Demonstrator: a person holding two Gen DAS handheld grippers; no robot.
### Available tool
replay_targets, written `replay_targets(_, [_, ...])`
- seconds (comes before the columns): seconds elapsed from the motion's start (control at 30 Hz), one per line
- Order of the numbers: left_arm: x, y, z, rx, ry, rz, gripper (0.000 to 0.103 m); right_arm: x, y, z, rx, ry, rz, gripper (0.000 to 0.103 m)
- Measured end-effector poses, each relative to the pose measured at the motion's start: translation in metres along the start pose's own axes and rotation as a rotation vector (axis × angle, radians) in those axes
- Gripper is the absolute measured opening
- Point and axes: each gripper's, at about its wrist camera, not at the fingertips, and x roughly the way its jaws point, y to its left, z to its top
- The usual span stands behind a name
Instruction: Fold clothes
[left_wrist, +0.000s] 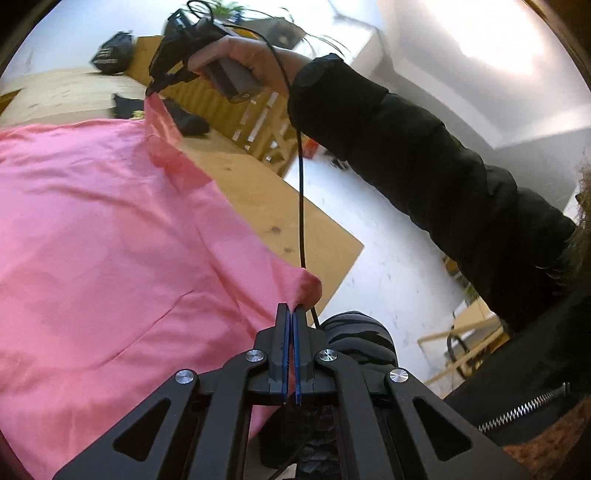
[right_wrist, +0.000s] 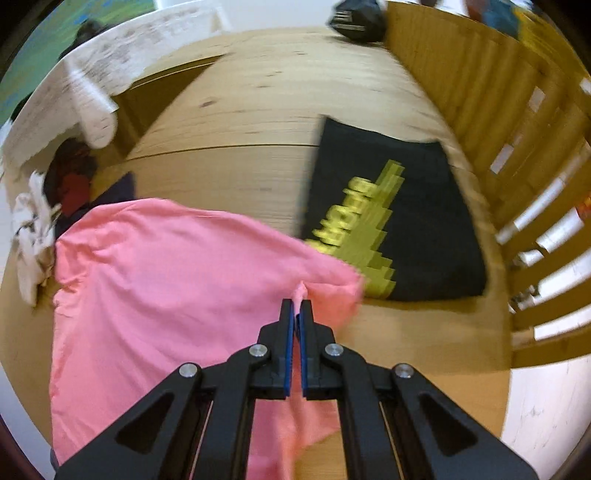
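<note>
A pink garment (left_wrist: 103, 229) is spread over the wooden table (left_wrist: 258, 199). My left gripper (left_wrist: 292, 308) is shut on a pinched corner of it near the table's edge. In the left wrist view the right gripper (left_wrist: 153, 90), held in a hand, lifts another corner of the pink garment above the table. In the right wrist view my right gripper (right_wrist: 296, 304) is shut on a pinch of the pink garment (right_wrist: 166, 273), which drapes down to the table (right_wrist: 240, 110).
A folded black shirt with a yellow print (right_wrist: 391, 218) lies on the table to the right of the pink garment. A pile of white and dark clothes (right_wrist: 48, 206) sits at the left. A slatted wooden frame (right_wrist: 535, 177) stands at the right. A black object (right_wrist: 356, 18) sits at the far edge.
</note>
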Motion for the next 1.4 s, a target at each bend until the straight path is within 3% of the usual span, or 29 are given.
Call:
replay_targets(0.13, [-0.02,0.023,-0.019,-0.087,-0.023,0.014,0.001,0.016,0.07,0.009,-0.077,0.038,0.051,0.003])
replay_targets(0.2, [-0.024,0.031,-0.027,-0.126,-0.015,0.018,0.001,0.038,0.111,0.007,-0.136,0.111,0.093,0.007])
replay_targets(0.3, [-0.027,0.034,-0.034,-0.136,0.027,0.035,0.001,0.053,0.149,-0.001,-0.239,0.205,0.087,0.008])
replay_targets(0.37, [-0.031,0.035,-0.037,-0.133,0.047,0.049,0.001,0.038,0.144,-0.003,-0.241,0.172,0.076,0.012])
replay_targets(0.47, [-0.044,0.035,-0.04,-0.124,0.052,0.067,0.001,0.004,0.117,-0.008,-0.191,0.088,0.1,0.037])
replay_targets(0.53, [-0.057,0.032,-0.038,-0.106,0.043,0.079,0.001,-0.022,0.089,-0.022,-0.151,0.013,0.085,0.039])
replay_targets(0.6, [-0.065,0.027,-0.038,-0.079,0.04,0.081,0.001,-0.035,0.072,-0.054,-0.16,0.019,0.062,0.039])
replay_targets(0.73, [-0.074,0.019,-0.036,-0.029,0.044,0.084,0.002,-0.043,0.056,-0.131,-0.171,0.116,0.088,0.039])
replay_targets(0.83, [-0.073,0.016,-0.031,0.011,0.054,0.11,0.011,-0.056,0.061,-0.194,-0.162,0.134,0.185,0.039])
replay_targets(0.9, [-0.069,0.017,-0.026,0.071,0.086,0.125,0.023,-0.064,0.069,-0.235,-0.168,0.158,0.278,0.039])
replay_targets(1.03, [-0.051,0.024,-0.015,0.162,0.178,0.116,0.024,-0.081,0.096,-0.304,-0.233,0.2,0.365,0.039])
replay_targets(1.23, [-0.048,0.056,-0.012,0.155,0.253,0.124,0.025,-0.1,0.114,-0.368,-0.338,0.166,0.344,0.039])
replay_targets(1.33, [-0.058,0.067,-0.012,0.143,0.263,0.151,0.025,-0.103,0.121,-0.379,-0.394,0.139,0.312,0.039])
replay_targets(1.4, [-0.064,0.072,-0.013,0.143,0.267,0.167,0.025,-0.098,0.12,-0.378,-0.401,0.147,0.336,0.039])
